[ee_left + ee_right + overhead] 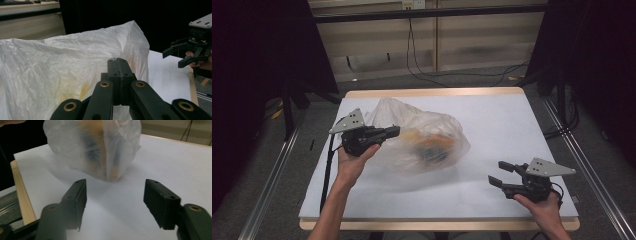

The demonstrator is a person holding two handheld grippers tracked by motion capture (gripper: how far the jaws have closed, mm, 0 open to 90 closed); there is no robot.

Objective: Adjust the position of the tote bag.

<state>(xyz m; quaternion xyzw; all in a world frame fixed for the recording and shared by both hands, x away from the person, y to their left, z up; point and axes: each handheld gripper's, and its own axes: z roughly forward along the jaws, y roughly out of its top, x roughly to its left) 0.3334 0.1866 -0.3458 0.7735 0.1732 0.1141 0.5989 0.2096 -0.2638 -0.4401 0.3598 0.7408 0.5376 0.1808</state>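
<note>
Right gripper (501, 173): waiting at five o'clock, jaws apart, nothing between them.
Left gripper (393, 131): jaws together, pinching the plastic bag (422, 137) film to lift it.

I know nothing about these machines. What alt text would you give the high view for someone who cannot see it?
A person's left gripper, shut, meets the edge of a translucent plastic bag with orange contents on a white table. The right gripper hovers open near the table's front right corner, apart from the bag.
</note>
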